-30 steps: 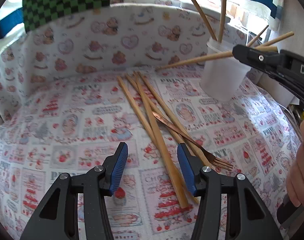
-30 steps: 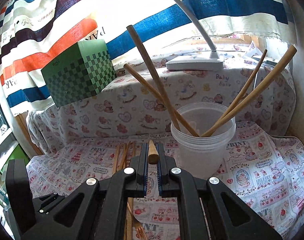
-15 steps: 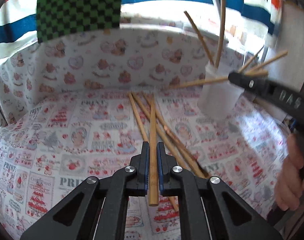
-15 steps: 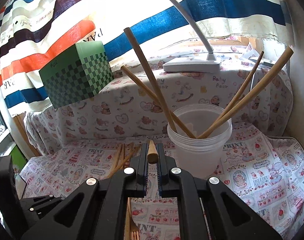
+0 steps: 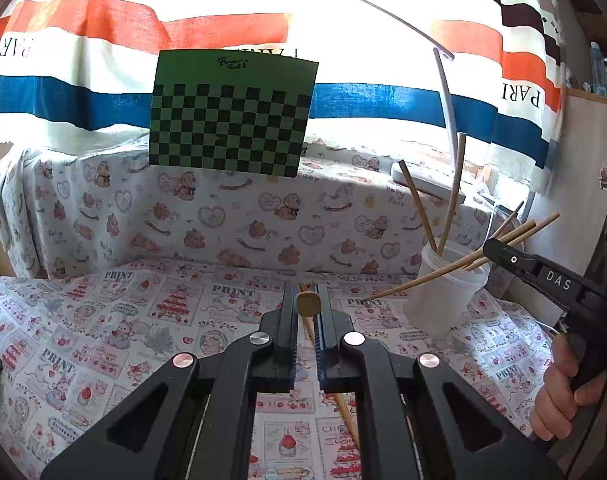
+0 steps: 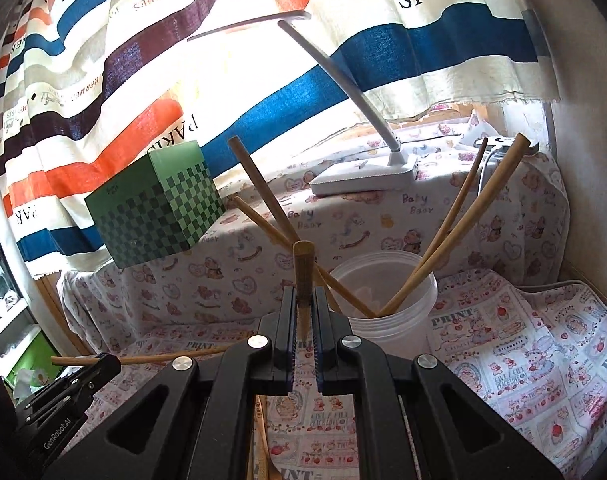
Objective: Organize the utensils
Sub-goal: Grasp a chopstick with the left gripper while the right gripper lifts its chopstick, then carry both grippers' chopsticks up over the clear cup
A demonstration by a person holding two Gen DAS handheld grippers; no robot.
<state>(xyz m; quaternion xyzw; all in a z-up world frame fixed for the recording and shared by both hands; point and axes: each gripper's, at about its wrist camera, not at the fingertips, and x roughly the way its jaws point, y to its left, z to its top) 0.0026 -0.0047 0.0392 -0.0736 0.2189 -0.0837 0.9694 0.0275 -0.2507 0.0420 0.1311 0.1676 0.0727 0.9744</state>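
Light: strong daylight from behind the striped fabric curtain (image 5: pixel 239 32), overexposed in the middle | Foreground: black grippers dark against it | Edges: strong fisheye bending, dark corners | Focus: both views sharp

Standing upright near the right of the printed cloth: a translucent white round plastic cup (image 6: pixel 387 300), holding four long tan wooden sticks (image 6: pixel 455 232) leaning outward over its rim, two to the left, two to the right. Being pinched between closed jaws, a fifth tan wooden stick (image 6: pixel 303 272), rounded end poking forward just in front of the cup. Being clamped likewise in the other view, a tan wooden chopstick (image 5: pixel 308 305), round end facing the camera.
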